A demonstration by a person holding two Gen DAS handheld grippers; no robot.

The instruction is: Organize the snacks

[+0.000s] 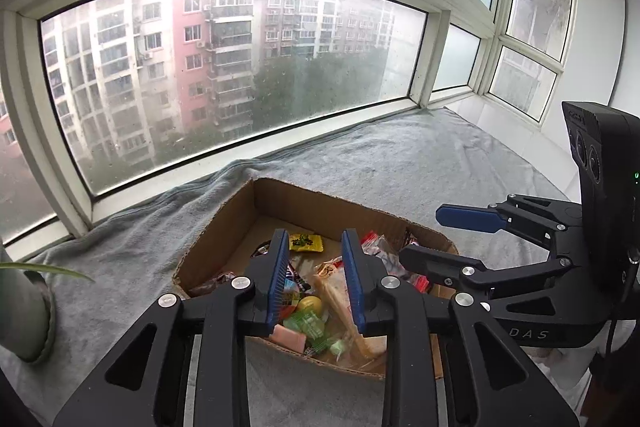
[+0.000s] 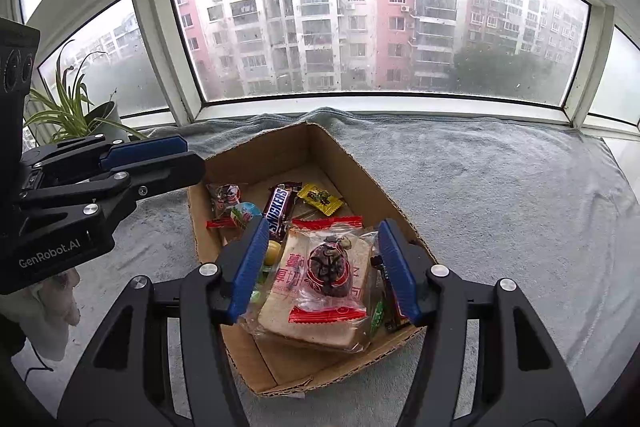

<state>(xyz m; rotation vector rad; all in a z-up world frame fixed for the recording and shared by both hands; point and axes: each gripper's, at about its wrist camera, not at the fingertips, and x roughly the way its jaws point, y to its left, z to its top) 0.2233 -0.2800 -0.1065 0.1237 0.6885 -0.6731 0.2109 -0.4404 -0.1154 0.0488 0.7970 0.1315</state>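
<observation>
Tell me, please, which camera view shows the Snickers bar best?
The right wrist view does: the Snickers bar lies in the cardboard box with its lettering readable, just beyond the open right claw. In the left wrist view only a sliver of dark wrapper shows beside a finger of the open left claw.
</observation>
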